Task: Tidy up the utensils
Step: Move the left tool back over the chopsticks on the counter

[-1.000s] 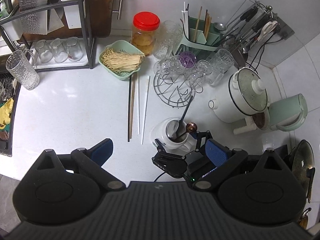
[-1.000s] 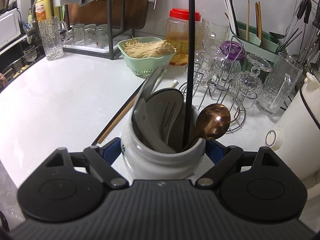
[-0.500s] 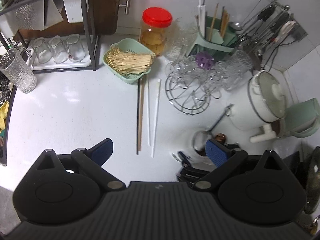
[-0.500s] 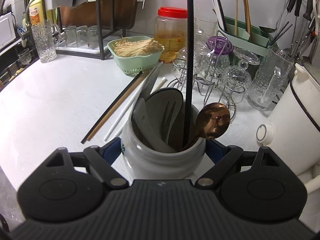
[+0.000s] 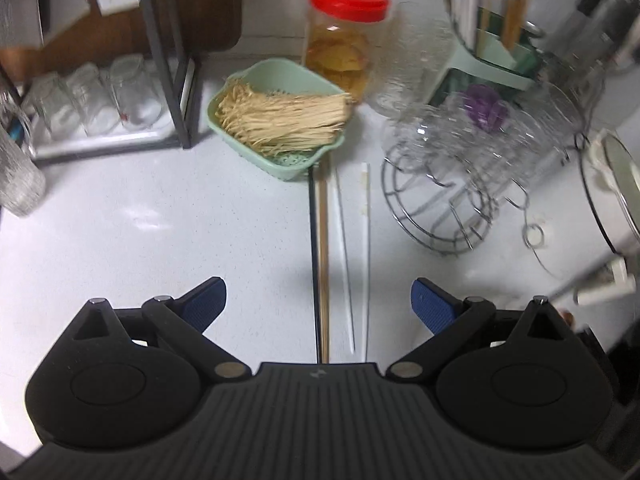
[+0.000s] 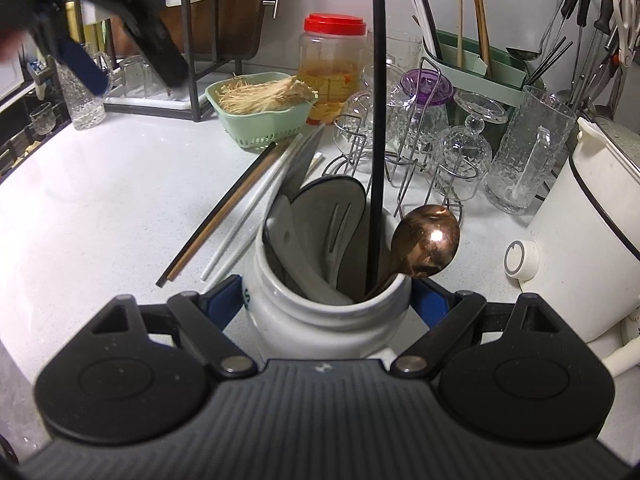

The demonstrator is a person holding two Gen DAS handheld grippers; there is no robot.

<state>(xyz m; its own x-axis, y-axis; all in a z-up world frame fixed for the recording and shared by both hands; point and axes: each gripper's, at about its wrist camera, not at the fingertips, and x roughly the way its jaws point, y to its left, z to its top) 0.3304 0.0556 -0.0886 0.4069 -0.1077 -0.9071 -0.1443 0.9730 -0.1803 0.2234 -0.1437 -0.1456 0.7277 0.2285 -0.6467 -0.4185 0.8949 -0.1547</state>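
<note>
My right gripper (image 6: 326,300) is shut on a white ceramic utensil jar (image 6: 320,320). The jar holds a grey slotted spatula (image 6: 332,220), a copper spoon (image 6: 426,240) and a long black handle (image 6: 378,120). Several chopsticks (image 5: 340,264), dark, wooden and white, lie side by side on the white counter. My left gripper (image 5: 318,304) is open and empty, hovering above the near ends of the chopsticks. It also shows in the right wrist view (image 6: 84,64) at the upper left, blurred. The chopsticks lie left of the jar in the right wrist view (image 6: 240,216).
A green basket of enoki mushrooms (image 5: 280,120), a red-lidded jar (image 5: 344,36), a wire rack of glasses (image 5: 460,168), a green chopstick holder (image 6: 480,60), a white pot (image 6: 592,240), and a black shelf with glasses (image 5: 100,100) crowd the counter's back.
My left gripper has moved forward and lower over the chopsticks, now centred between its fingers. The right gripper with the jar has shifted slightly toward the right.
</note>
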